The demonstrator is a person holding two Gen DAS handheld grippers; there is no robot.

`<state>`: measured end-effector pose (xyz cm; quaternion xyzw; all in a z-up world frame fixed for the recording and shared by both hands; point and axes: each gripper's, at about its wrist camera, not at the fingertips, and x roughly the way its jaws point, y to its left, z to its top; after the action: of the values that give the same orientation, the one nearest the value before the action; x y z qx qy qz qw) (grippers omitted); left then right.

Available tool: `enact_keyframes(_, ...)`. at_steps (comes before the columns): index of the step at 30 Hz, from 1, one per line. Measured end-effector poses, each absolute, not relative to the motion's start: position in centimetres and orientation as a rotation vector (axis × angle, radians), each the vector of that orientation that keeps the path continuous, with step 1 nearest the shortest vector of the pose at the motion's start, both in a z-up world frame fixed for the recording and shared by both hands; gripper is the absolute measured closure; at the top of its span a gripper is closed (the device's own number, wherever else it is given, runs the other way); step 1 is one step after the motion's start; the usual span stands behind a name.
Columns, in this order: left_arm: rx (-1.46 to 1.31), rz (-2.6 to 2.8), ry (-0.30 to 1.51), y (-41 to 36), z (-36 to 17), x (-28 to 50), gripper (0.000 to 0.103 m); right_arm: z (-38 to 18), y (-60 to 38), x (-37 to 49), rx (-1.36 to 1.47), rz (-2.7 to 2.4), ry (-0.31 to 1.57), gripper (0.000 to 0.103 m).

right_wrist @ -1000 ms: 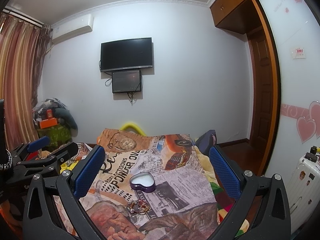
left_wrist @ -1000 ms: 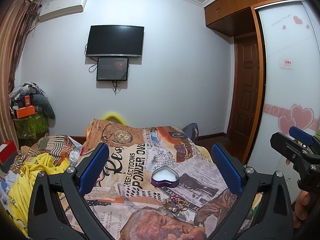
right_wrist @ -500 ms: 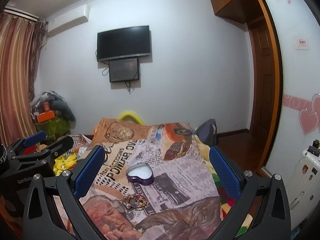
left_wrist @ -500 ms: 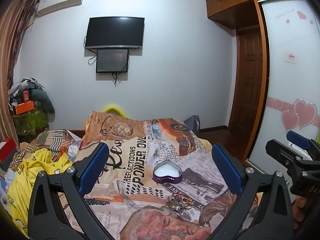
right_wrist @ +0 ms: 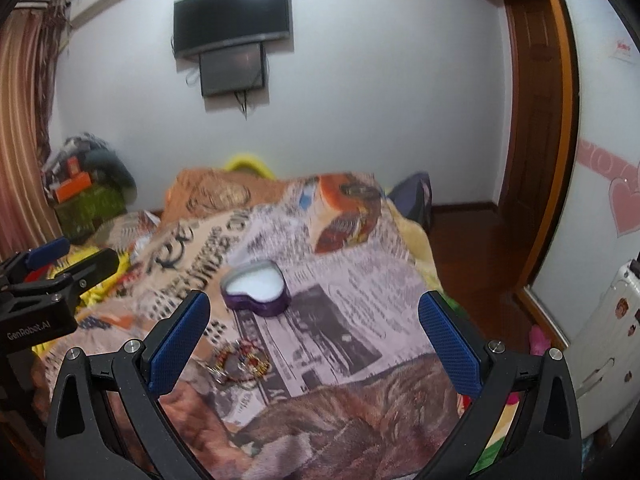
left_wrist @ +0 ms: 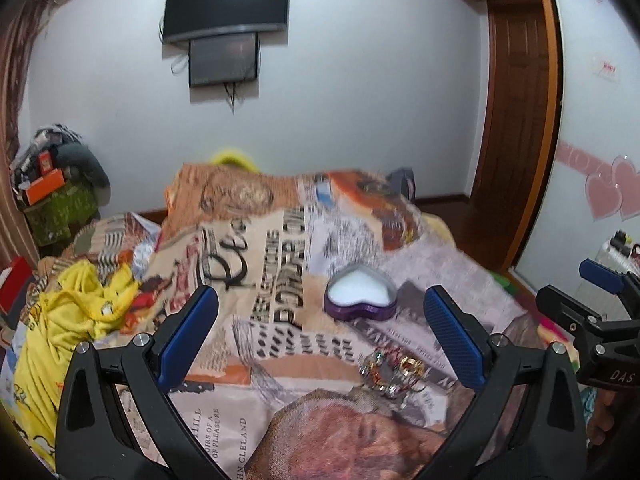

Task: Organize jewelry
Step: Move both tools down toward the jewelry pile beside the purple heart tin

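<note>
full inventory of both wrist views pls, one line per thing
heart-shaped box: 1, purple, white inside, open, on the bedspread.
jewelry pile: 1 tangle, gold and multicolour, in front of the box, apart from it.
bedspread: 1, newspaper print, over the bed.
yellow garment: 1, crumpled, left side of bed.
TV: 1, black, on the wall.
small screen: 1, dark, under the TV.
wooden door: 1, brown, right.
heart stickers: pink, on the white wardrobe panel.
suitcase: 1, white, far right.
left gripper: blue pads, open, empty.
right gripper: blue pads, open, empty.
</note>
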<state>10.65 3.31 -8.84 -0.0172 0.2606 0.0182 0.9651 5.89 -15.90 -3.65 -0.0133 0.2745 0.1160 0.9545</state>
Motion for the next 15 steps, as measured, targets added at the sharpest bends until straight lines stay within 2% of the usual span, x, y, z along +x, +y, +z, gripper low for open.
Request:
enact_keyframes(10, -0.034, 0.018, 0.722, 4.1, -14.4, 14.3, 0.0, -9.3, -15.3, 9.6, -0.052, 0.262, 0.749, 0.0)
enact_keyframes(12, -0.029, 0.004, 0.744, 4.0, -15.1, 14.7, 0.003, -10.2, -14.8, 10.0, -0.056, 0.281, 0.784, 0.0)
enact_keyframes(15, -0.01, -0.015, 0.775, 3.7, -16.2, 14.9, 0.014, -11.4, -14.0, 10.1, -0.062, 0.318, 0.816, 0.003)
